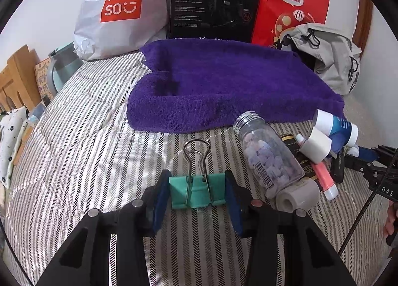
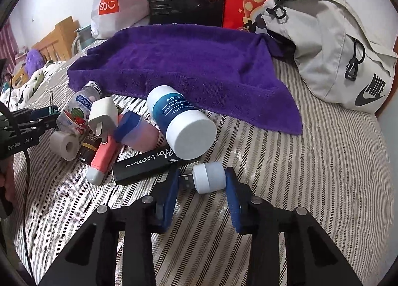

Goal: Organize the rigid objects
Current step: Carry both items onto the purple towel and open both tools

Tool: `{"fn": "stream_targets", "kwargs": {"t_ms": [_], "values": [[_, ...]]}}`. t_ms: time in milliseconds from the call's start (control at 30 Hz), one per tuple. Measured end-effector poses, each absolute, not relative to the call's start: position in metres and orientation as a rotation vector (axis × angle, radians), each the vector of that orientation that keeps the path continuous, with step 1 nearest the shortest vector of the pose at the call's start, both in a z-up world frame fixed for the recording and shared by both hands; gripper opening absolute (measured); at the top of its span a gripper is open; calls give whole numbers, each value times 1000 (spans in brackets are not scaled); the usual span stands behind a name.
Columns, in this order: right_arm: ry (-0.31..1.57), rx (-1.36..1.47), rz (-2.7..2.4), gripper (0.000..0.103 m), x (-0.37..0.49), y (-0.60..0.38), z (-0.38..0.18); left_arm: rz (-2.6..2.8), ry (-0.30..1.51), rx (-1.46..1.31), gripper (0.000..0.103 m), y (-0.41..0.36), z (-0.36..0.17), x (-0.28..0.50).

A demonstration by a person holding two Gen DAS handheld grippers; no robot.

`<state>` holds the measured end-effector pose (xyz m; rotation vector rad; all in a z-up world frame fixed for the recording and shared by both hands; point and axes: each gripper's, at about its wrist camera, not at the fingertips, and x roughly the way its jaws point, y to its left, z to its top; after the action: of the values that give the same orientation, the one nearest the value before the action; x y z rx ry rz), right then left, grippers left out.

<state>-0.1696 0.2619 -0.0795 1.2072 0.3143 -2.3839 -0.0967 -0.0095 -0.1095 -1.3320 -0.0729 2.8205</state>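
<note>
Crowding right tongs (image 2: 202,195): black case (image 2: 146,162), Vaseline tub (image 2: 181,121), purple towel (image 2: 184,62) beyond.

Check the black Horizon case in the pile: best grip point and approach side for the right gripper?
Grip the black Horizon case across its narrow width near the bare left end, coming from the near side. It lies flat and long; its right end is tucked under the blue-and-white jar, while the right gripper already brackets the small white USB light.

Open striped bedspread (image 1: 74,161) left of bottle pile (image 1: 298,156)
</note>
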Motion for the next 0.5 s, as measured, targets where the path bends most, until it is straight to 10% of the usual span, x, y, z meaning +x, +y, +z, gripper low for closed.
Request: {"fn": "stream_targets", "kwargs": {"t_ms": [500], "values": [[242, 1236, -2394, 36, -155, 282, -58, 2850, -120, -1273, 40, -27, -70, -94]]}}
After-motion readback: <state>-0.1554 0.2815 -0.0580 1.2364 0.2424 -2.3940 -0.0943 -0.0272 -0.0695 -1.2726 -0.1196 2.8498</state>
